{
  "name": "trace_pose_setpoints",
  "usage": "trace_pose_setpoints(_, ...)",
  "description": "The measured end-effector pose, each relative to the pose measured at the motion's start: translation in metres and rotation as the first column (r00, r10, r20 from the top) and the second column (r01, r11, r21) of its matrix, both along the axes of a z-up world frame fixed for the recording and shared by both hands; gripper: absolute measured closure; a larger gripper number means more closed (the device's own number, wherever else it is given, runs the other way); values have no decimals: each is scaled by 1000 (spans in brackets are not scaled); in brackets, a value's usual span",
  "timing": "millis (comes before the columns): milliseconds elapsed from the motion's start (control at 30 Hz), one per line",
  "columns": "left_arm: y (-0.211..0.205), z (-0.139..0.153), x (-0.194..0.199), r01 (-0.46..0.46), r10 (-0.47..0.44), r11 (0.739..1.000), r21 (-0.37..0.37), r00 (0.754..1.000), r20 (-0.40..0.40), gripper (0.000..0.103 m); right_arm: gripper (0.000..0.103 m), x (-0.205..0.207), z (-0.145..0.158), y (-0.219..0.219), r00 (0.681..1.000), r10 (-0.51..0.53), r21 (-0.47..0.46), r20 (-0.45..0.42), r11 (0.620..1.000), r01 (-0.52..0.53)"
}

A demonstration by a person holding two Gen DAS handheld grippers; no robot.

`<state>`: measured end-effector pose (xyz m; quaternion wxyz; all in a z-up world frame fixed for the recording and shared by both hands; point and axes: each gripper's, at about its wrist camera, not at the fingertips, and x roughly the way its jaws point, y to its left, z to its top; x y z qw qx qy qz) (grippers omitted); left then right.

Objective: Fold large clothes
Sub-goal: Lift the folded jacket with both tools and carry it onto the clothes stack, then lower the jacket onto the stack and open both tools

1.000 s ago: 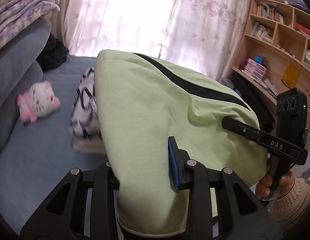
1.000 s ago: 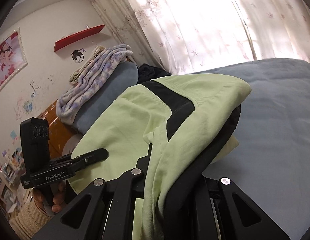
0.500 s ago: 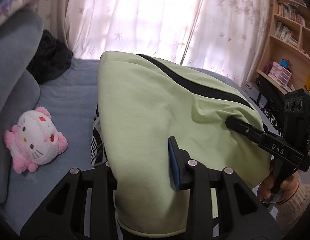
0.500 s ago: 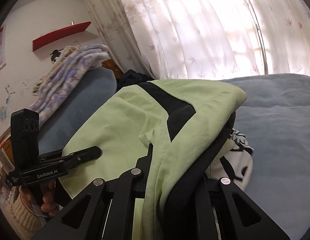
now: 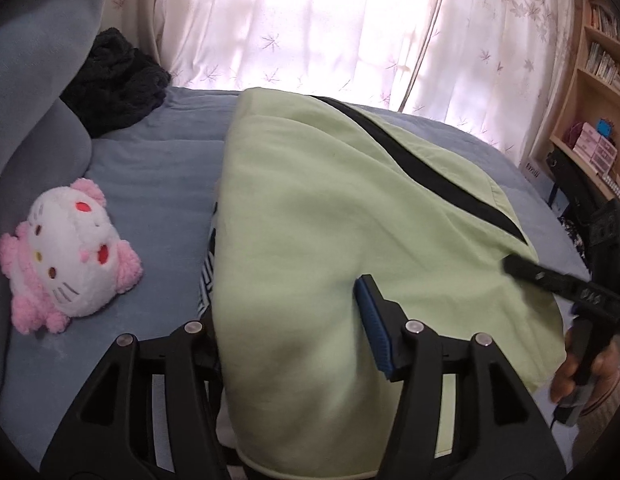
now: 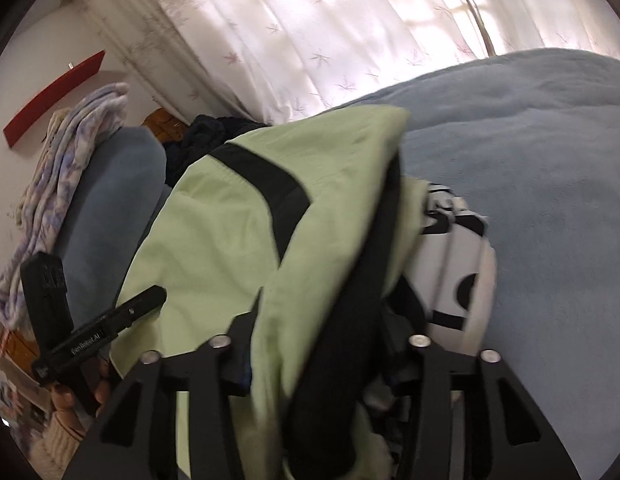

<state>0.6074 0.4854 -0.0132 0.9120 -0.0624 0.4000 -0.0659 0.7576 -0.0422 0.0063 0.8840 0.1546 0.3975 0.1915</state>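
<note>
A folded light-green garment with a black stripe (image 5: pixel 330 216) hangs between both grippers, just above the blue bed (image 5: pixel 157 176). My left gripper (image 5: pixel 293 320) is shut on its near edge; the cloth hides the left finger. My right gripper (image 6: pixel 322 340) is shut on the other edge, green and black cloth (image 6: pixel 229 240) bunched in the jaws. The right gripper also shows at the right of the left wrist view (image 5: pixel 550 280). The left gripper also shows at the left of the right wrist view (image 6: pixel 109 320). A black-and-white patterned folded garment (image 6: pixel 454 264) lies under the green one.
A pink-and-white plush cat (image 5: pixel 65 256) lies on the bed at left. A dark knit heap (image 5: pixel 113 80) sits by grey cushions (image 5: pixel 33 80). Curtains (image 5: pixel 310 28) hang behind. A wooden bookshelf (image 5: pixel 590 100) stands at right. Folded blankets (image 6: pixel 61 168) top a cushion.
Both grippers have carried the green garment forward and down over the black-and-white folded garment. The plush cat is now closer at left.
</note>
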Motion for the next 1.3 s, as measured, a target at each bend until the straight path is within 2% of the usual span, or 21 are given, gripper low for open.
trace_pose_setpoints(133,-9,24,-22,1,0,999,54,1000,-16,51,50,13,17,-8,997,-7,-70,79,997,13)
trace_pose_setpoints(200,-14,34,-28,-15,14,992,126,1000,11,51,50,26,26,-5,992,-32,-119,126,992,47)
trace_pose_setpoints(267,-14,46,-43,-50,40,986,162,997,66,51,50,40,29,0,986,-39,-120,159,991,59)
trace_pose_setpoints(367,-5,64,-52,-115,97,980,162,988,116,51,50,70,24,22,986,-19,-134,166,990,41)
trace_pose_setpoints(433,-1,69,-50,-146,124,977,153,982,141,53,50,91,10,34,988,-8,-127,152,992,28)
trace_pose_setpoints(500,-1,65,-47,-160,138,976,147,979,149,56,50,119,-12,47,993,-15,-131,121,991,31)
trace_pose_setpoints(567,-5,52,-37,-158,141,975,153,983,120,71,50,125,-31,52,995,-29,-152,100,987,44)
trace_pose_setpoints(633,-9,38,-27,-172,159,969,175,983,89,71,50,147,-51,58,995,-55,-186,87,980,70)
trace_pose_setpoints(733,-16,20,-16,-186,168,961,207,981,101,71,50,164,-77,72,995,-73,-235,64,968,86)
trace_pose_setpoints(933,-24,-1,4,-183,166,954,239,982,88,71,51,204,-132,62,996,-72,-238,45,968,80)
trace_pose_setpoints(1067,-25,-8,6,-192,175,950,245,981,89,71,50,212,-155,47,997,-68,-223,44,972,77)
trace_pose_setpoints(1133,-27,-6,3,-194,177,947,254,980,91,71,50,218,-163,47,997,-67,-233,39,970,74)
trace_pose_setpoints(1200,-30,-1,-4,-203,183,942,266,978,97,71,50,211,-157,43,997,-69,-229,28,971,74)
trace_pose_setpoints(1267,-30,5,-12,-221,203,939,265,975,94,69,50,183,-133,33,997,-70,-210,16,975,72)
trace_pose_setpoints(1300,-29,9,-17,-230,216,941,247,973,81,69,50,181,-128,31,997,-73,-201,13,977,75)
